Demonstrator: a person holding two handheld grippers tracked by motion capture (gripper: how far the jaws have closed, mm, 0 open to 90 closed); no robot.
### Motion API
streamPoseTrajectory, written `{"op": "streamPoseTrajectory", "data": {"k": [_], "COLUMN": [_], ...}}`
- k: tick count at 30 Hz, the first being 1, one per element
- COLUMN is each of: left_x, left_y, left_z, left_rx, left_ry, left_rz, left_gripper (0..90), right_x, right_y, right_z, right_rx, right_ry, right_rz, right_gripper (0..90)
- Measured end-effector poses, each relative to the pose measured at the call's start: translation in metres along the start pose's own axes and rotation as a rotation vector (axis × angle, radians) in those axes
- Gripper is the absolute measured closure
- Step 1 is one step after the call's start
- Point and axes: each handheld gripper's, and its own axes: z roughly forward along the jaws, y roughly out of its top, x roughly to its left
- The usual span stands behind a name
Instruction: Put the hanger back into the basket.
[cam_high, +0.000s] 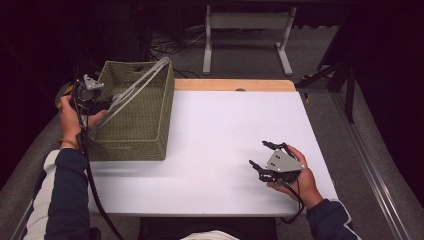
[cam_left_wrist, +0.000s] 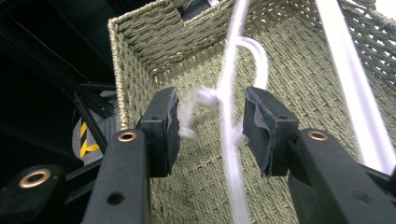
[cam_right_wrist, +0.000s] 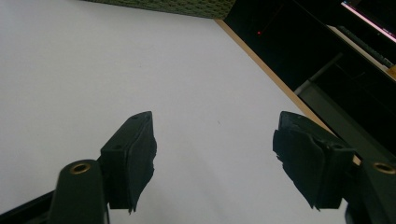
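Observation:
A white plastic hanger (cam_high: 137, 87) leans slantwise out of the green woven basket (cam_high: 135, 135) at the table's left, its upper end over the basket's far rim. At the basket's left rim a hand holds my left gripper (cam_high: 107, 100). In the left gripper view the left gripper (cam_left_wrist: 210, 126) has its jaws apart, and the hanger's hook and neck (cam_left_wrist: 229, 84) pass between the pads without being pressed. My right gripper (cam_high: 258, 153) rests low over the white table near its front right. Seen from the right gripper view, that gripper (cam_right_wrist: 215, 154) is open with nothing between its jaws.
The white tabletop (cam_high: 225, 120) has a wooden strip (cam_high: 235, 85) along its far edge. A white metal stand (cam_high: 247, 22) and cables lie on the floor beyond. A dark rail (cam_high: 372, 165) runs along the table's right side.

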Motion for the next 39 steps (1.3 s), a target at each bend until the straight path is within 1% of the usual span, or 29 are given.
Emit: {"op": "streamPoseTrajectory", "data": {"k": [1, 3, 5, 6, 7, 8, 9, 10, 11, 12, 13, 14, 15, 16, 18, 20, 21, 22, 24, 26, 27, 30, 31, 32, 33, 35, 36, 37, 39], "left_x": [-0.002, -0.004, -0.006, -0.009, -0.011, -0.013, -0.017, -0.018, -0.021, -0.021, -0.024, -0.027, -0.03, -0.035, -0.04, -0.046, -0.046, -0.051, -0.056, -0.063, -0.067, -0.078, -0.083, -0.086, -0.086, -0.093, -0.099, -0.099, -0.108], "left_y": [0.001, 0.002, 0.003, 0.005, 0.006, 0.006, 0.007, 0.007, 0.007, 0.007, 0.007, 0.007, 0.007, 0.007, 0.006, 0.006, 0.006, 0.006, 0.007, 0.006, 0.005, 0.001, 0.0, -0.001, -0.001, -0.004, -0.007, -0.007, -0.013], "left_z": [-0.001, -0.003, -0.004, -0.006, -0.008, -0.01, -0.014, -0.015, -0.017, -0.017, -0.019, -0.021, -0.023, -0.026, -0.03, -0.038, -0.038, -0.043, -0.048, -0.053, -0.056, -0.064, -0.067, -0.07, -0.07, -0.074, -0.076, -0.076, -0.08], "left_rx": [-0.001, -0.018, -0.017, -0.02, -0.027, -0.041, -0.069, -0.083, -0.098, -0.098, -0.123, -0.148, -0.165, -0.182, -0.209, -0.251, -0.251, -0.277, -0.298, -0.323, -0.341, -0.386, -0.398, -0.407, -0.407, -0.422, -0.439, -0.439, -0.455], "left_ry": [0.003, -0.006, -0.001, 0.01, 0.001, -0.01, -0.029, -0.033, -0.046, -0.046, -0.06, -0.079, -0.093, -0.083, -0.097, -0.108, -0.108, -0.127, -0.14, -0.156, -0.168, -0.219, -0.226, -0.237, -0.237, -0.253, -0.276, -0.276, -0.31], "left_rz": [0.01, 0.013, 0.015, 0.03, 0.036, 0.03, 0.027, 0.032, 0.027, 0.027, 0.018, 0.021, 0.014, 0.037, 0.035, 0.035, 0.035, 0.036, 0.05, 0.053, 0.062, 0.067, 0.075, 0.079, 0.079, 0.086, 0.093, 0.093, 0.104], "left_gripper": [55.0, 55.1, 53.8, 53.8, 52.3, 51.9, 51.9, 51.7, 50.6, 48.4, 48.4, 47.0, 45.8, 44.1, 41.5, 39.2, 37.3, 36.7, 35.3, 33.3, 32.4, 30.0, 29.7, 28.6, 27.8, 26.0, 25.3, 24.4, 22.6], "right_x": [0.0, 0.0, 0.0, 0.0, 0.0, 0.0, 0.0, 0.001, 0.001, 0.001, 0.001, 0.001, 0.0, 0.0, -0.002, -0.002, -0.002, -0.003, -0.003, -0.003, -0.004, -0.005, -0.005, -0.005, -0.005, -0.005, -0.005, -0.005, -0.005], "right_y": [0.0, 0.0, 0.0, 0.0, 0.0, 0.0, 0.0, 0.0, 0.0, 0.0, 0.001, 0.001, 0.001, 0.001, 0.001, 0.001, 0.001, 0.001, 0.001, 0.002, 0.002, 0.001, 0.001, 0.001, 0.001, 0.001, 0.001, 0.001, 0.001], "right_z": [0.0, 0.0, 0.0, 0.0, 0.0, 0.0, 0.0, 0.0, 0.001, 0.001, 0.0, 0.0, 0.0, 0.0, 0.001, 0.0, 0.0, 0.0, 0.0, -0.001, -0.001, -0.001, -0.001, -0.001, -0.001, -0.001, -0.001, -0.001, -0.001], "right_rx": [0.002, 0.004, 0.003, 0.003, 0.005, 0.005, 0.006, 0.008, 0.008, 0.008, 0.007, 0.004, 0.001, 0.001, -0.005, -0.006, -0.006, -0.014, -0.016, -0.021, -0.024, -0.027, -0.029, -0.031, -0.031, -0.033, -0.035, -0.035, -0.039], "right_ry": [0.0, 0.001, 0.001, -0.001, 0.0, 0.001, 0.002, 0.002, 0.002, 0.002, 0.002, 0.005, 0.009, 0.01, 0.015, 0.015, 0.015, 0.022, 0.017, 0.018, 0.017, 0.02, 0.019, 0.018, 0.018, 0.02, 0.021, 0.021, 0.02], "right_rz": [0.001, -0.001, -0.003, -0.003, -0.002, -0.001, 0.0, -0.002, -0.002, -0.002, -0.001, 0.003, 0.011, 0.017, 0.035, 0.047, 0.047, 0.065, 0.066, 0.077, 0.084, 0.107, 0.11, 0.115, 0.115, 0.126, 0.131, 0.131, 0.144], "right_gripper": [29.0, 29.0, 29.0, 29.0, 29.0, 29.0, 29.0, 28.9, 29.0, 29.0, 29.0, 28.9, 29.0, 29.0, 28.9, 28.9, 28.9, 28.8, 28.6, 28.4, 28.3, 27.7, 27.6, 27.3, 27.3, 26.7, 26.7, 26.7, 26.1]}}
